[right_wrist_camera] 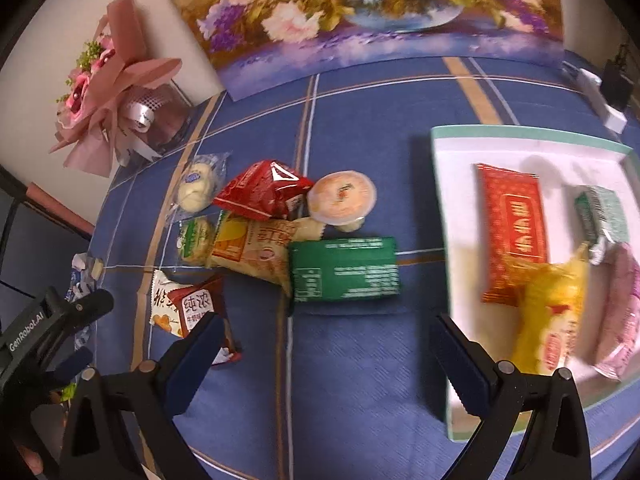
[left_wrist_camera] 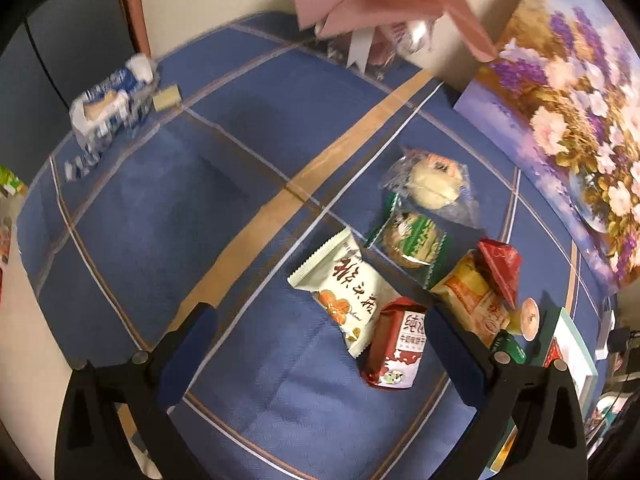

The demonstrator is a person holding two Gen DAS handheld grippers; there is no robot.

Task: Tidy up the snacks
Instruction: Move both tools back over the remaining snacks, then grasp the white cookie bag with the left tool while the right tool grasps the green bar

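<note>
While both sets of tongs hang above the blue plaid-clothed tabletop (right_wrist_camera: 352, 380), the left tongs (left_wrist_camera: 320, 340) are spread wide with nothing between them, and the right tongs (right_wrist_camera: 324, 344) are likewise spread and empty. Loose snacks lie in a cluster on the cloth: a dark red milk-candy packet with white lettering (left_wrist_camera: 396, 344) touches a cream wrapper printed with an orange flower (left_wrist_camera: 344, 288), and beyond them sit a green-edged round biscuit pack (left_wrist_camera: 412, 240), a clear-wrapped pale round pastry (left_wrist_camera: 434, 184), a yellow-orange snack bag (left_wrist_camera: 472, 300) and a crumpled red foil pouch (left_wrist_camera: 500, 264). From the right wrist view, a flat green box (right_wrist_camera: 344, 270) lies just beside the yellow-orange bag, with a small round jelly cup (right_wrist_camera: 344, 198) behind it. Well to the right, a white tray with a pale green rim (right_wrist_camera: 444, 240) holds a red-and-gold wrapped bar (right_wrist_camera: 512, 232), a blurred yellow packet (right_wrist_camera: 552, 312), a green-and-white pack (right_wrist_camera: 600, 216) and a pink wrapper (right_wrist_camera: 624, 308).
</note>
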